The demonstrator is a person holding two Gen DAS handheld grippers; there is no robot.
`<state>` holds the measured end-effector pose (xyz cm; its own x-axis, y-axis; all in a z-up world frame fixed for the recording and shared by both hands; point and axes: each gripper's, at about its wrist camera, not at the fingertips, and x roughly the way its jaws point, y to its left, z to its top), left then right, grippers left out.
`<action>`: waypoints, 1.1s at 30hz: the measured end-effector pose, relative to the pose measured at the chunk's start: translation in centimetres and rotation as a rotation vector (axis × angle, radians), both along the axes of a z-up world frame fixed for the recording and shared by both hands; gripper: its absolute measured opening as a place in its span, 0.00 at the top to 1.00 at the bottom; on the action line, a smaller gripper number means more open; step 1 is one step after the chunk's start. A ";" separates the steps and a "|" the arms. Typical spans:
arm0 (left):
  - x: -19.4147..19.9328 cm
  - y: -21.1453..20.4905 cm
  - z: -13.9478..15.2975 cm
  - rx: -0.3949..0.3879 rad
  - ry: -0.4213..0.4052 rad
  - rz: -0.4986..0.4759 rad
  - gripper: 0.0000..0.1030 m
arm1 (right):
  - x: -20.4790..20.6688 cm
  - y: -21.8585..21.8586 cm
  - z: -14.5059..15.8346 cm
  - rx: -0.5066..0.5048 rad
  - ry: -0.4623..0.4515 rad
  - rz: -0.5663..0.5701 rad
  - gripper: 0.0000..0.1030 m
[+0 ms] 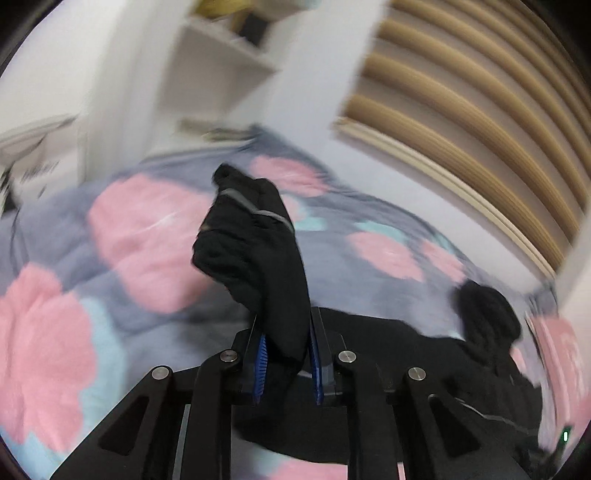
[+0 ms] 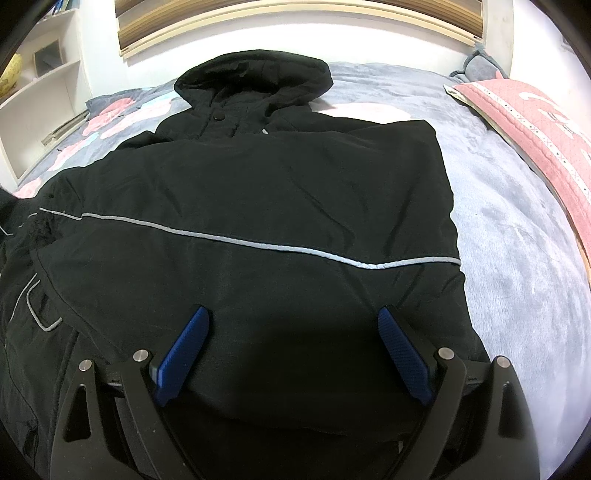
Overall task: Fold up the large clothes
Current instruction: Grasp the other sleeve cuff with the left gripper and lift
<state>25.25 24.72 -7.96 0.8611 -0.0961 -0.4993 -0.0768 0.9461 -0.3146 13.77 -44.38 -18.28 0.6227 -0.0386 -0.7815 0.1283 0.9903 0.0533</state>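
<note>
Two grippers over one big black jacket (image 2: 258,206), and they are doing very different jobs. The jacket lies spread across the grey bedspread (image 2: 517,258) with its pink flowers, hood (image 2: 255,77) at the far end toward the slatted headboard (image 2: 295,14), a pale reflective stripe (image 2: 258,242) running across the body from left to right.

The left gripper (image 1: 286,363) has its blue pads (image 1: 261,365) pinched close together on a bunched fold of the black cloth, seemingly a sleeve (image 1: 255,251), with a thin grey stripe across it. That cloth stands up out of the jaws, off the bed, and the whole view is smeared with blur. The rest of the jacket sits low and to the right in that view, a dark mound.

The right gripper (image 2: 293,347) hangs over the near part of the jacket, its jaws spread wide, blue pads (image 2: 184,350) well apart with only flat black fabric under the gap. Nothing is gripped there.

A pink quilted pillow (image 2: 535,129) lies on the right side of the bed, clear of the jacket. White shelves (image 2: 40,85) stand at the far left.
</note>
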 end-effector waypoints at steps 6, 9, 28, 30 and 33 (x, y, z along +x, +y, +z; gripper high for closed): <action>0.0 -12.1 4.9 0.049 -0.081 -0.225 0.82 | 0.0 0.0 0.1 0.015 -0.015 0.005 0.08; 0.3 -18.1 5.8 0.062 -0.091 -0.327 0.82 | -0.1 -0.2 -0.1 0.019 -0.021 0.011 0.07; 1.5 -40.3 -8.7 0.172 0.307 -0.764 0.73 | -0.3 -0.6 0.1 0.057 -0.047 0.026 0.04; 1.1 -39.6 -7.9 0.130 0.337 -0.782 0.71 | -0.2 -0.5 0.1 0.049 -0.042 0.024 0.04; -0.3 -38.3 -5.8 0.092 0.305 -0.842 0.70 | -0.1 -0.3 0.5 0.033 -0.019 0.019 0.04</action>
